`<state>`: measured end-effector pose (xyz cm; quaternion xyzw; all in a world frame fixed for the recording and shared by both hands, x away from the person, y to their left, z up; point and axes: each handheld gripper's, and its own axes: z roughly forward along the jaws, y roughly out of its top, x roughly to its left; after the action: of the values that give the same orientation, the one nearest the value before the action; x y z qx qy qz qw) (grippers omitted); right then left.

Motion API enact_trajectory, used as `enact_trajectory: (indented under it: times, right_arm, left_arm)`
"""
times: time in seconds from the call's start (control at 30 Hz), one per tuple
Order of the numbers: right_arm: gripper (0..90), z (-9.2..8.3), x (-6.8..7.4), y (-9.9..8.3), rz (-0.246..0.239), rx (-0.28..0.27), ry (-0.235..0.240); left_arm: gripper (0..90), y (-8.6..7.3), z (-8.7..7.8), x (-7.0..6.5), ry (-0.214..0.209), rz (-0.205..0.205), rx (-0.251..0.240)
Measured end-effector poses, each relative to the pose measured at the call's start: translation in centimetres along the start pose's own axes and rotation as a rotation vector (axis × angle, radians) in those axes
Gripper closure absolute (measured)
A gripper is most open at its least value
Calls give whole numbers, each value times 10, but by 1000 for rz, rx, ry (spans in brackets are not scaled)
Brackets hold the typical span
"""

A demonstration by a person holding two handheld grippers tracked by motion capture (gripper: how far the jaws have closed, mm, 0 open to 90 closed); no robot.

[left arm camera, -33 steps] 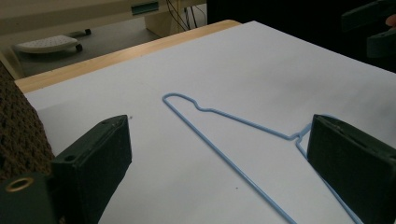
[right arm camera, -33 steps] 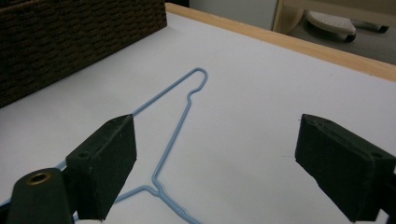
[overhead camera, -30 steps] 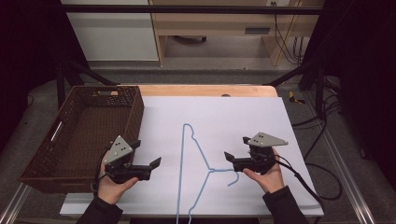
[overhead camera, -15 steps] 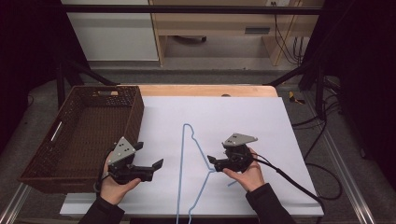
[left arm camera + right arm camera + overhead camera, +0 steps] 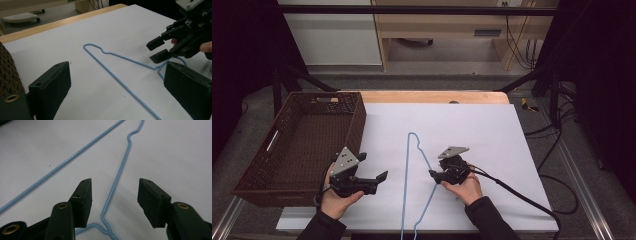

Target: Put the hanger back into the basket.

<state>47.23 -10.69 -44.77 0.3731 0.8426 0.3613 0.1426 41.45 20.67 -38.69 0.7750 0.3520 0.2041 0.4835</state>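
A blue wire hanger point(image 5: 405, 190) lies flat on the white sheet point(image 5: 477, 130), hook end toward the right. My right gripper point(image 5: 432, 173) is low over the hanger's neck. In the right gripper view its jaws point(image 5: 113, 187) straddle the blue wire point(image 5: 120, 170); they have just been closing, and the pads stand clear of the wire. My left gripper point(image 5: 379, 179) hovers left of the hanger, wide open with nothing held. The left gripper view looks past its own jaws point(image 5: 117, 67) at the hanger point(image 5: 120, 58) and the right gripper point(image 5: 157, 50).
A brown woven basket point(image 5: 355, 125) stands at the table's left, close behind the left hand. A black cable point(image 5: 522, 197) trails from the right gripper toward the front right corner. The wooden table edge point(image 5: 432, 96) borders the sheet at the back.
The right hand has moved left and down to the hanger's neck, its jaws narrowing around the wire. The left hand has stayed put.
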Motion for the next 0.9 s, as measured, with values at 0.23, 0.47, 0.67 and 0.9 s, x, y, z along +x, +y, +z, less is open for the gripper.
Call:
enact_trajectory:
  times: [0.23, 0.47, 0.67, 0.9]
  right_arm:
    - [569, 18, 4, -4, 13, 59, 9]
    - [649, 24, 7, -7, 22, 98, 11]
    - [732, 25, 8, -9, 14, 95, -12]
    - [826, 25, 11, -7, 55, 115, -26]
  left_arm:
    - [72, 0, 0, 0, 1, 2, 2]
    - [74, 0, 0, 1, 4, 0, 2]
    - [75, -1, 2, 0, 4, 5, 8]
    - [75, -1, 2, 0, 4, 1, 12]
